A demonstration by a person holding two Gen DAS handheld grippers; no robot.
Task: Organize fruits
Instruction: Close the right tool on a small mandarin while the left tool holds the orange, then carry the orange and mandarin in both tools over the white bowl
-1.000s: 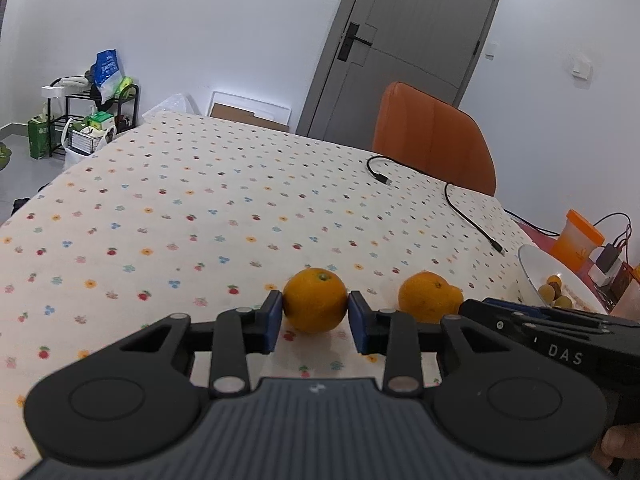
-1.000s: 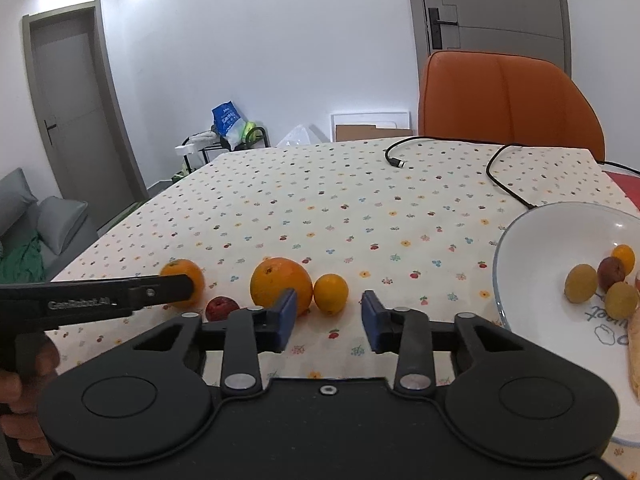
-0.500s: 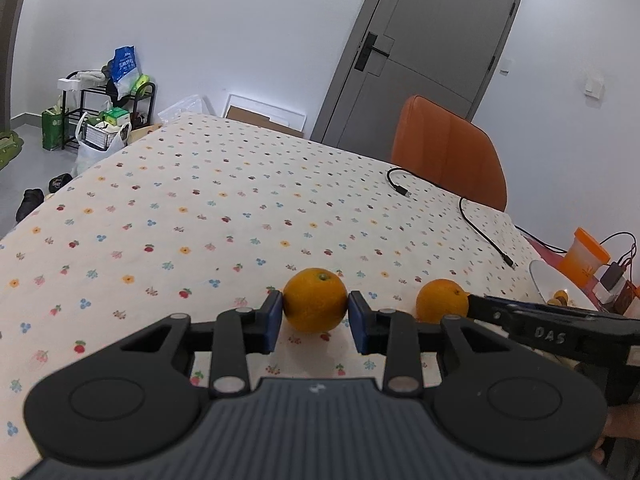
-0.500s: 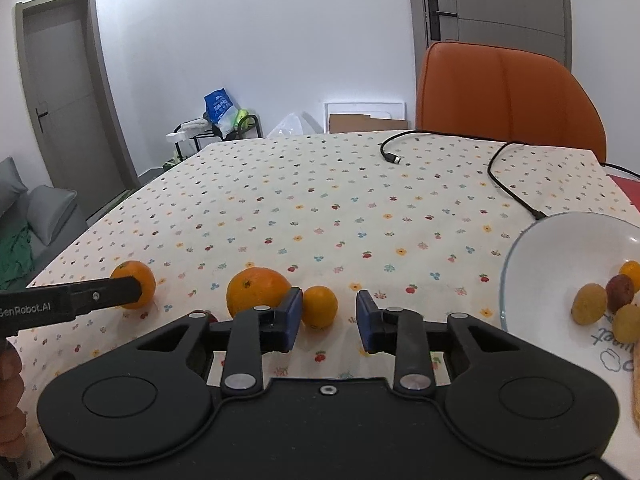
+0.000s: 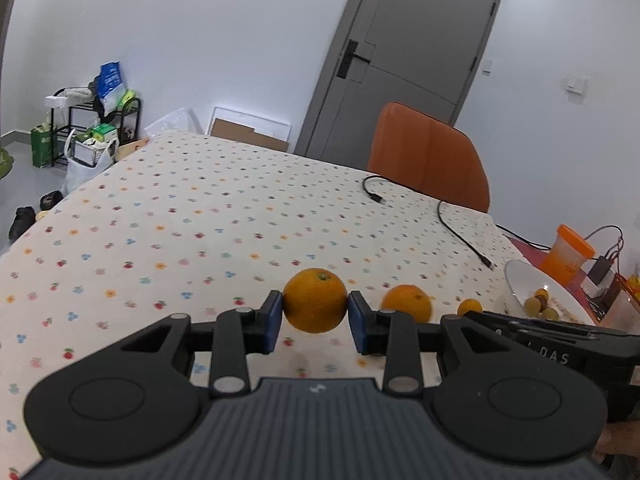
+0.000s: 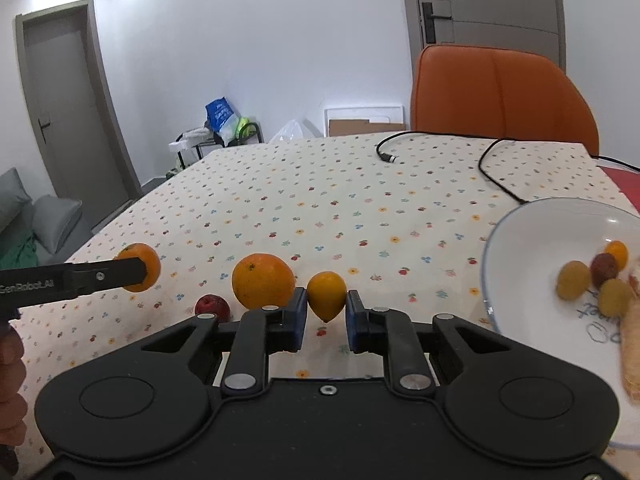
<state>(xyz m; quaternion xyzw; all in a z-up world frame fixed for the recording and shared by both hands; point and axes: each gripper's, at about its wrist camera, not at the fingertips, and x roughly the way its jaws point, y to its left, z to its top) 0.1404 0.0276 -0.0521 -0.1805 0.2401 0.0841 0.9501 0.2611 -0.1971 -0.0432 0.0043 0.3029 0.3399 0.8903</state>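
Note:
My left gripper (image 5: 315,313) is shut on an orange (image 5: 315,300), held just above the flowered tablecloth; the right wrist view shows that same orange (image 6: 138,267) at the far left. My right gripper (image 6: 327,312) is closing, and its blue pads press on both sides of a small yellow-orange fruit (image 6: 326,294). A large orange (image 6: 263,280) and a small red fruit (image 6: 212,307) lie on the cloth just left of it. To the right stands a white bowl (image 6: 520,248) holding several small fruits (image 6: 574,280).
A black cable (image 6: 492,168) runs across the far part of the table. An orange chair (image 6: 500,96) stands behind the far edge. An orange-lidded cup (image 5: 568,256) and a charger sit beyond the bowl. A hand shows at the left edge.
My right gripper moved up to the small yellow-orange fruit and its jaws closed on it. The left gripper kept its hold on the orange and barely shifted.

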